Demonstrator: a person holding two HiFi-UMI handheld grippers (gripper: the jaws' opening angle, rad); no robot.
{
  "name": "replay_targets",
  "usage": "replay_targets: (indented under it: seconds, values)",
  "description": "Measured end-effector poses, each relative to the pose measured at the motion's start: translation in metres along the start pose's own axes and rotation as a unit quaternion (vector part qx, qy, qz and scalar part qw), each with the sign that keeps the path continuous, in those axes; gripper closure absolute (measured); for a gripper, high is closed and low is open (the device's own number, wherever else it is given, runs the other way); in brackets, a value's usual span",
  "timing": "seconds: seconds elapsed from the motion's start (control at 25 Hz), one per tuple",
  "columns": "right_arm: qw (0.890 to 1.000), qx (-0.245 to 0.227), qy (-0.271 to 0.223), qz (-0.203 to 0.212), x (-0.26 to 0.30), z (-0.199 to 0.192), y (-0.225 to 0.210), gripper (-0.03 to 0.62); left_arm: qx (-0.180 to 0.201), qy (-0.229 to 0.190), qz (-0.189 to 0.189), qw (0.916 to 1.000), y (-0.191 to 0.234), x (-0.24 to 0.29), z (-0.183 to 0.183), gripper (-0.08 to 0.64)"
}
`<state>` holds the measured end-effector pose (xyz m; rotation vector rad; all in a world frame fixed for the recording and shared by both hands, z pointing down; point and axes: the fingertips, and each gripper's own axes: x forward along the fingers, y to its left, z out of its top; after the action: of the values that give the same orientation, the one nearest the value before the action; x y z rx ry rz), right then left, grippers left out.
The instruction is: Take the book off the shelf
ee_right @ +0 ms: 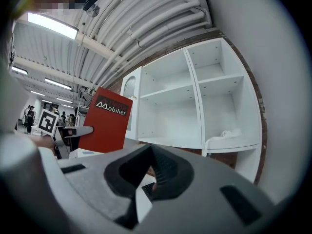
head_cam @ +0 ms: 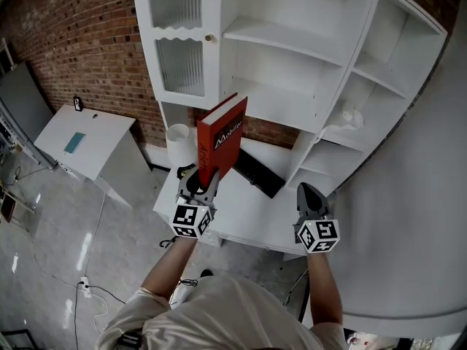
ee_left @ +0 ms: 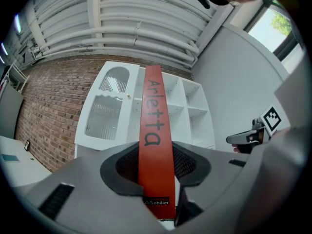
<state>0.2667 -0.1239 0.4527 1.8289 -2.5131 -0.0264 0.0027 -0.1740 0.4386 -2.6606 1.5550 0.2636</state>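
1. Head view: the left gripper (head_cam: 205,179) holds a red book (head_cam: 222,137) by its lower end. The book stands nearly upright and leans a little to the right.
2. The book is off the white shelf unit (head_cam: 286,44). It hangs in the air in front of the unit's lower left part, above the far left of the white table (head_cam: 244,211).
3. Left gripper view: the book's red spine, with dark lettering, runs straight up between the two jaws. The pads press on the covers from both sides, set about as far apart as the book is thick.
4. Right gripper view: the right gripper (ee_right: 151,172) has its jaws together with nothing between them.
5. In the head view the right gripper hovers over the near right part of the table, to the right of the book and well apart from it.
6. A dark flat thing (head_cam: 260,172) lies on the table just right of the book's lower end, and a white cylinder (head_cam: 177,141) stands at the far left.
7. A small white object (head_cam: 350,118) rests on a right-hand shelf; the other open compartments in view hold nothing.
8. A brick wall (head_cam: 80,42) stands behind the unit.
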Motion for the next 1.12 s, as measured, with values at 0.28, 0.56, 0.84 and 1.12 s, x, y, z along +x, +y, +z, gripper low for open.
replay_targets:
  seconds: [0.28, 0.56, 0.84, 1.12]
  values:
    - [1.000, 0.001, 0.003, -0.007, 0.005, -0.002, 0.002, 0.591, -0.002, -0.002, -0.001, 1.0000, 0.008, 0.001, -0.001, 0.414]
    - [1.000, 0.006, 0.001, -0.007, 0.002, -0.003, -0.002, 0.591, 0.000, -0.006, -0.002, 1.0000, 0.001, -0.001, 0.003, 0.415]
    - [1.000, 0.009, 0.000, -0.009, 0.003, -0.003, -0.007, 0.591, 0.001, -0.009, 0.000, 1.0000, 0.000, 0.002, 0.004, 0.414]
    - [1.000, 0.008, 0.001, -0.009, 0.005, -0.004, -0.005, 0.591, 0.001, -0.009, -0.001, 1.0000, 0.003, 0.003, 0.003, 0.414]
